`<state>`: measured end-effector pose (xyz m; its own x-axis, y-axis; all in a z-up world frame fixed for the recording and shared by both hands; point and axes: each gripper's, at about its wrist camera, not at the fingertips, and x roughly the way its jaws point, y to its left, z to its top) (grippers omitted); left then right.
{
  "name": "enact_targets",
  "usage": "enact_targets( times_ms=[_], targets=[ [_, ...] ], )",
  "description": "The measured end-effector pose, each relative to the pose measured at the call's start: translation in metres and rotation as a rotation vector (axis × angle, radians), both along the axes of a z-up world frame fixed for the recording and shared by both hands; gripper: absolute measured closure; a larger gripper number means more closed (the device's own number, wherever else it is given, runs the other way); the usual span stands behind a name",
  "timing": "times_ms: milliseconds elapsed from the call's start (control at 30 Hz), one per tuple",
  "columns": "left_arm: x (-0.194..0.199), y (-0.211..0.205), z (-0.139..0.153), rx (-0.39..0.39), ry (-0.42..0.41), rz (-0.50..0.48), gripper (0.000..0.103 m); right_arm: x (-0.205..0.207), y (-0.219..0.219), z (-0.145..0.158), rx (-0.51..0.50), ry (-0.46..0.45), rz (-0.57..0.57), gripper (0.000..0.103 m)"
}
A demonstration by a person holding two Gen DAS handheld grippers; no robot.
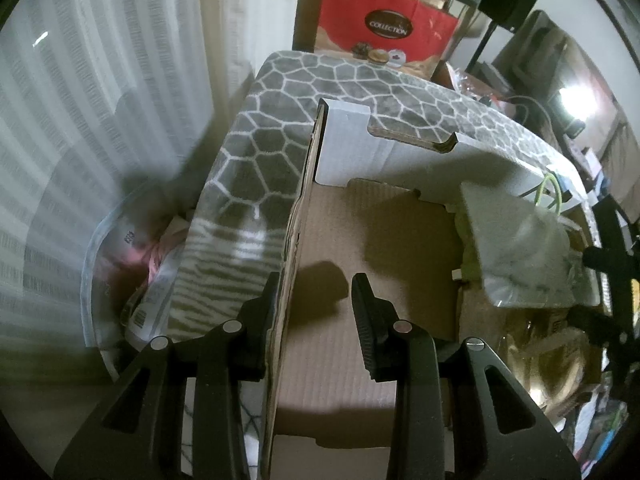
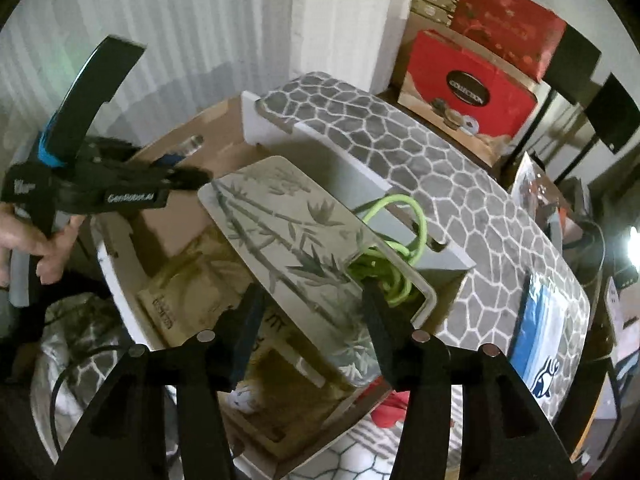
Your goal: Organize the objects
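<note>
Black fingers of the left gripper (image 1: 316, 280) fill the bottom of its own view, and we see them straddling the left wall of the box (image 1: 292, 240). One finger stands just outside the cardboard and the other inside, apart from it. The jaws are only a little open and clamp nothing. We judge they sit there to steady the box while it is loaded. In the right wrist view a hand (image 2: 40, 248) carries this gripper at nine o'clock.

With the right gripper (image 2: 312, 292) we have the tray (image 2: 280, 232), printed with bamboo, between moderately parted jaws. It tilts up towards eleven o'clock over the open box. We cannot tell whether the pads actually press its edges, because the fingers overlap it. Its far end leans above a green cable (image 2: 396, 240) coiled at the one o'clock side of the box. Tan packets (image 2: 180, 292) lie beneath it at eight o'clock. We take the slant to be a way of sliding the tray in flat over that clutter.

The box rests on a grey patterned mat (image 1: 280, 92), which runs off towards twelve o'clock.
</note>
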<state>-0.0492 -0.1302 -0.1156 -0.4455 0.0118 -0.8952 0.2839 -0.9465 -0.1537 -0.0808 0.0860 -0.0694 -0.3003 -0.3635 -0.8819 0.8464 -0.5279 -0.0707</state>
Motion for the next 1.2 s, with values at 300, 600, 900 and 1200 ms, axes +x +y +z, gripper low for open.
enact_targets(
  times_ms=[300, 600, 900, 1200],
  targets=[
    [0.000, -0.001, 0.000, -0.001, 0.000, -0.004, 0.072, -0.011, 0.016, 0.004, -0.051, -0.051, -0.010, 0.053],
    [0.001, -0.006, 0.001, 0.013, 0.003, 0.008, 0.080, -0.037, 0.086, 0.049, -0.197, -0.125, -0.222, 0.053],
    [0.002, -0.002, 0.001, -0.005, -0.002, 0.010, 0.080, -0.049, 0.137, 0.028, -0.120, -0.111, -0.392, 0.053],
    [0.002, -0.001, 0.001, -0.002, -0.003, 0.010, 0.080, -0.034, 0.128, -0.014, -0.050, -0.121, -0.300, 0.053]
  ],
)
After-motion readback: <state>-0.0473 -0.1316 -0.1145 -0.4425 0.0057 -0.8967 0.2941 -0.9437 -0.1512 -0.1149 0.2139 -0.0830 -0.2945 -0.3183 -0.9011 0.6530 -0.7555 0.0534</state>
